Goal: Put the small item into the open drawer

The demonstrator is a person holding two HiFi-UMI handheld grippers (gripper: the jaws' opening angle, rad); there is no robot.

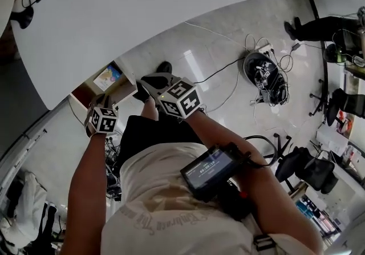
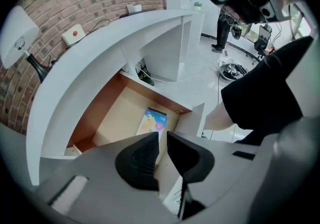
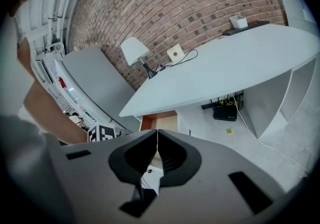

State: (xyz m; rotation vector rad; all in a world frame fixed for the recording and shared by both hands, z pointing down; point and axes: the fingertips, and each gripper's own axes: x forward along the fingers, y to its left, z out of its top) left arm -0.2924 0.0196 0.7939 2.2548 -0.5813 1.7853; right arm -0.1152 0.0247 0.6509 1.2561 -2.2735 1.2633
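The open drawer (image 2: 117, 115) juts out under the white curved desk (image 2: 100, 57), its tan floor showing. A small colourful flat item (image 2: 152, 120) lies on that floor toward its right wall; in the head view the item (image 1: 107, 76) shows in the drawer (image 1: 85, 93) past my hands. My left gripper (image 2: 162, 137) hangs above the drawer and points steeply down, its jaws a narrow slit apart with nothing between them. My right gripper (image 3: 157, 134) is shut and empty, raised beside the left gripper (image 1: 101, 112), with the drawer (image 3: 160, 120) ahead of it.
A lamp (image 3: 135, 50) and a box with a red button (image 3: 175, 52) stand on the desk by the brick wall. Cables and a black-and-white device (image 1: 263, 74) lie on the shiny floor. A standing person's legs (image 1: 311, 28) show at the far right, near chairs (image 1: 311, 168).
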